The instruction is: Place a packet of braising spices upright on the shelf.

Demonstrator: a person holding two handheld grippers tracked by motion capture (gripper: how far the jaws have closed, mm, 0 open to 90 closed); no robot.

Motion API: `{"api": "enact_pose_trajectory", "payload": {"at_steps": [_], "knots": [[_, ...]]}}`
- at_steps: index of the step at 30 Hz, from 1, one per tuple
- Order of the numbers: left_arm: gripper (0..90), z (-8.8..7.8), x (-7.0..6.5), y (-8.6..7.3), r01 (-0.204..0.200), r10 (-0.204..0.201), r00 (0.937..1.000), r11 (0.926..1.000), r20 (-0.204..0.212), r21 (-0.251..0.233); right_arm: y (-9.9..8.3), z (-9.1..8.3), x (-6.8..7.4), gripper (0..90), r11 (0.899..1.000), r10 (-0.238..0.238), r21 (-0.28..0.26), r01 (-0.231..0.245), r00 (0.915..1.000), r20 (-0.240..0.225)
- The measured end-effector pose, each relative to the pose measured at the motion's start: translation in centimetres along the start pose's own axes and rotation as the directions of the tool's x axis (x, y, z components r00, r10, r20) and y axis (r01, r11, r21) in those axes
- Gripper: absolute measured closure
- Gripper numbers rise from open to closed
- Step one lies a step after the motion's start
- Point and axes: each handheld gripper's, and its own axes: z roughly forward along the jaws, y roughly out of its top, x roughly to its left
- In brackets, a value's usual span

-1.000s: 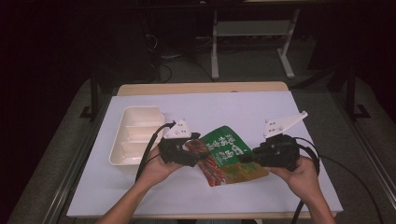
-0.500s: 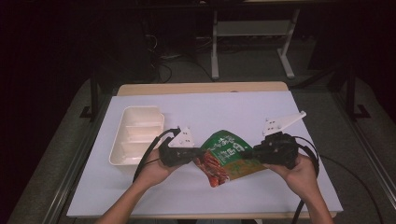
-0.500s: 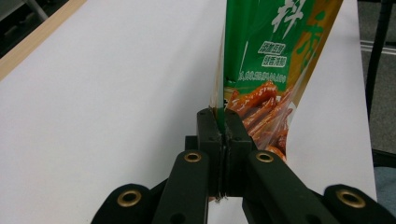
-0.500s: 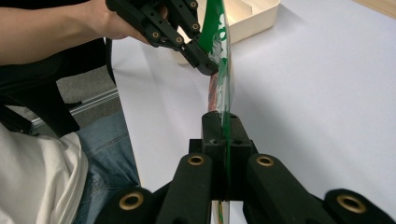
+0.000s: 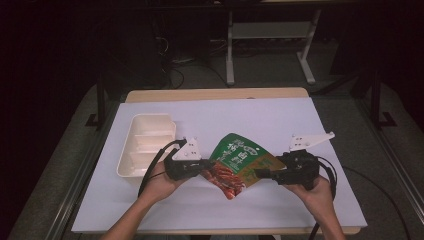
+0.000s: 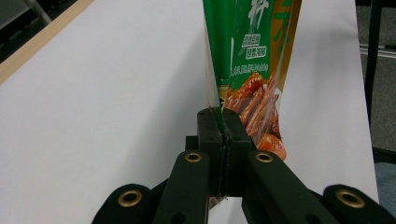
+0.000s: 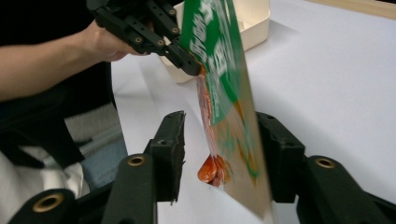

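Observation:
A green and orange snack packet (image 5: 237,160) with red food pictured on it hangs just above the table between my two grippers. My left gripper (image 5: 207,165) is shut on its left edge; in the left gripper view the jaws (image 6: 223,122) pinch the packet (image 6: 247,46) along its seam. My right gripper (image 5: 260,174) sits at the packet's right edge. Its jaws have just been opening. In the right gripper view they (image 7: 220,119) stand apart with the packet (image 7: 219,70) between them, the left jaw clearly off it. The left gripper (image 7: 189,63) shows beyond.
A cream compartment tray (image 5: 150,116) lies on the white table sheet (image 5: 250,115) to the left of my left hand, and its corner shows in the right gripper view (image 7: 254,23). A wooden table edge runs along the far side.
The left jaws have closed on the packet's left edge. The right jaws have opened off its right edge, and the right hand has sunk a little.

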Motion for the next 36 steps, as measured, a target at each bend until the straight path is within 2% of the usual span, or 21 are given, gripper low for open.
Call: {"api": "enact_pose_trajectory", "payload": {"at_steps": [3,5,6,9,11,15,17,20,23,27,31,33,34,36], "knots": [[89.1,-0.1,0.1,-0.1,-0.001,0.001,1.0,1.0,-0.004,0.001,-2.0,0.9,-0.7,54.7,0.995,0.045,-0.09,-0.046,0.9989,-0.014],[89.0,-0.2,0.2,-0.2,0.004,-0.004,1.0,1.0,-0.008,0.002,-2.6,1.3,-0.9,56.7,0.993,0.055,-0.108,-0.057,0.9983,-0.016],[89.0,-0.2,0.3,-0.2,-0.01,0.01,0.9999,0.9999,-0.009,0.011,-3.0,1.7,-1.1,58.1,0.991,0.068,-0.11,-0.07,0.9975,-0.021],[88.9,-0.2,0.2,-0.4,0.009,-0.009,0.9999,1.0,-0.012,0.001,-4.2,2.9,-1.4,63.3,0.986,0.09,-0.137,-0.092,0.9958,-0.019],[88.9,-0.2,0.3,-0.5,0.011,-0.011,0.9998,0.9999,-0.015,0.002,-4.3,3.5,-1.5,66.0,0.986,0.097,-0.137,-0.098,0.9952,-0.015],[88.9,-0.3,0.5,-0.8,0.03,-0.03,0.9994,0.9995,-0.015,-0.003,-3.9,4.0,-1.2,71.7,0.984,0.084,-0.157,-0.081,0.9964,0.012],[88.9,-0.3,0.5,-0.9,0.038,-0.038,0.9991,0.9993,-0.016,-0.005,-3.8,4.3,-1.3,72.6,0.979,0.093,-0.18,-0.093,0.9956,-0.007],[88.9,-0.4,0.5,-1.1,0.041,-0.041,0.999,0.9991,-0.018,-0.01,-3.6,4.7,-1.4,74.4,0.975,0.096,-0.201,-0.096,0.9953,-0.008],[88.7,-0.6,0.7,-1.3,0.049,-0.049,0.9987,0.9988,-0.016,-0.005,-3.1,5.0,-1.3,84.2,0.976,0.084,-0.2,-0.085,0.9964,-0.015],[88.2,-0.7,0.7,-1.6,0.069,-0.069,0.9976,0.9975,-0.007,-0.014,-2.8,5.0,-1.2,88.3,0.981,0.065,-0.182,-0.069,0.9975,-0.029],[85.7,-0.7,0.5,-1.6,0.066,-0.066,0.9978,0.9978,0.0,-0.008,-2.2,4.5,-0.8,89.4,0.989,0.04,-0.143,-0.045,0.9985,-0.037],[82.5,-0.7,0.4,-1.6,0.065,-0.065,0.9979,0.9978,-0.006,-0.013,-1.8,4.2,-0.5,89.5,0.991,0.022,-0.128,-0.025,0.9994,-0.027],[79.0,-0.9,0.4,-1.6,0.071,-0.071,0.9971,0.9973,-0.025,-0.021,-1.5,3.7,-0.3,89.6,0.994,0.008,-0.109,-0.009,0.9999,-0.013],[78.1,-1.0,0.4,-1.7,0.079,-0.08,0.9964,0.9963,-0.027,-0.034,-1.3,3.4,-0.1,89.6,0.995,0.004,-0.095,-0.004,1.0,-0.007]]}}
